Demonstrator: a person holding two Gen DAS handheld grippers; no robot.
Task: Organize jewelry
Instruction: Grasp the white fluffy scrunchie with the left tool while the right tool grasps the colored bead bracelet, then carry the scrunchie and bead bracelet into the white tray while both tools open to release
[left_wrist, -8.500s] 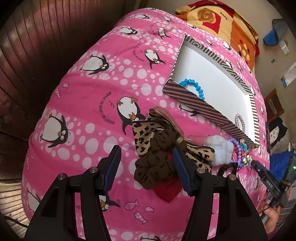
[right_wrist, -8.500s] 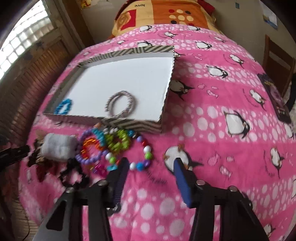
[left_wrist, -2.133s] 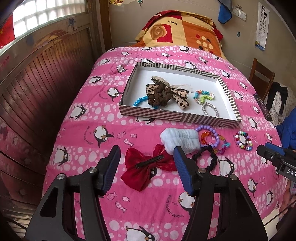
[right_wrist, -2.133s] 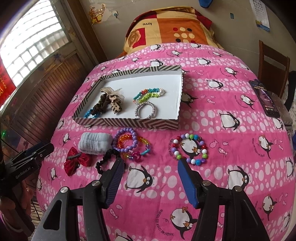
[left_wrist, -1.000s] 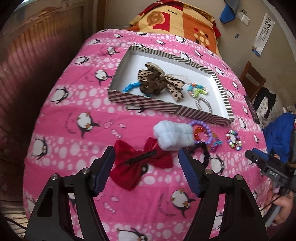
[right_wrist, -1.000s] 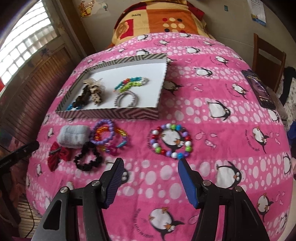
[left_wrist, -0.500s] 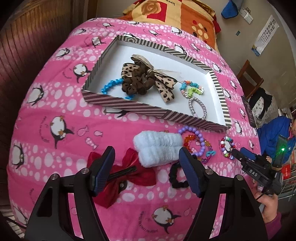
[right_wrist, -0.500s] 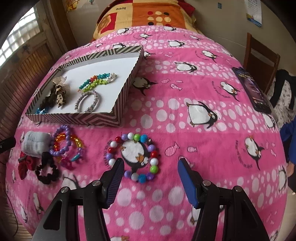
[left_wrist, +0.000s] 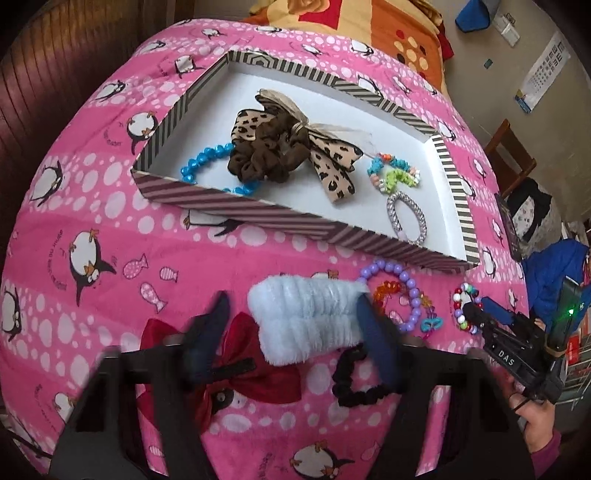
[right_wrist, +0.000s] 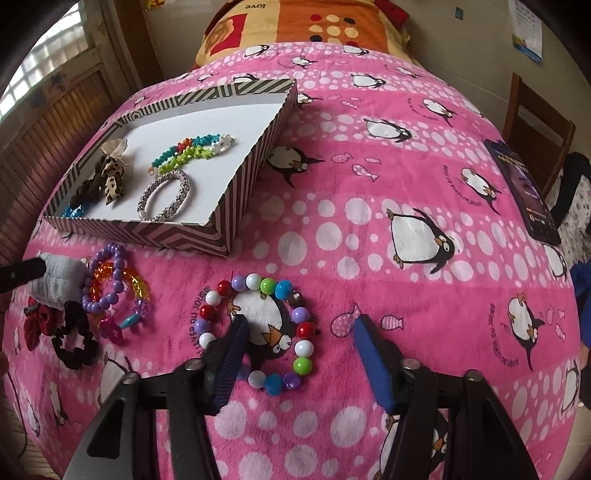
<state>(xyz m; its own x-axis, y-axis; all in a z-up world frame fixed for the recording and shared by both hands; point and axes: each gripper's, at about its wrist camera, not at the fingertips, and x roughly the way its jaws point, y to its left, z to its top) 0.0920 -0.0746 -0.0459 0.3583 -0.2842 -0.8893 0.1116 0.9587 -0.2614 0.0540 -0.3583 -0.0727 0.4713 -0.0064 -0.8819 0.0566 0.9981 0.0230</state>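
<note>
Two grippers hang over a big pink penguin blanket (right_wrist: 369, 206), and both are closing their jaws. At about eleven o'clock in the right wrist view sits the striped box (right_wrist: 225, 206), which already holds some bracelets and a spotted bow. Next in size is the fluffy white band (left_wrist: 306, 321), lying on the blanket just below the box. The left gripper (left_wrist: 291, 325) has this band between its fingers, but the pads do not look pressed on it yet. It is soft and very light, so it will squash; I think a pinch across its fat middle is best. Smaller is the ring of big colored beads (right_wrist: 258, 332), at six o'clock. The right gripper (right_wrist: 299, 332) has one finger inside the ring and one outside, so the right side of the ring sits between them, not yet gripped. Those beads look hard, smooth and slippery, so it should catch the string side firmly.
</note>
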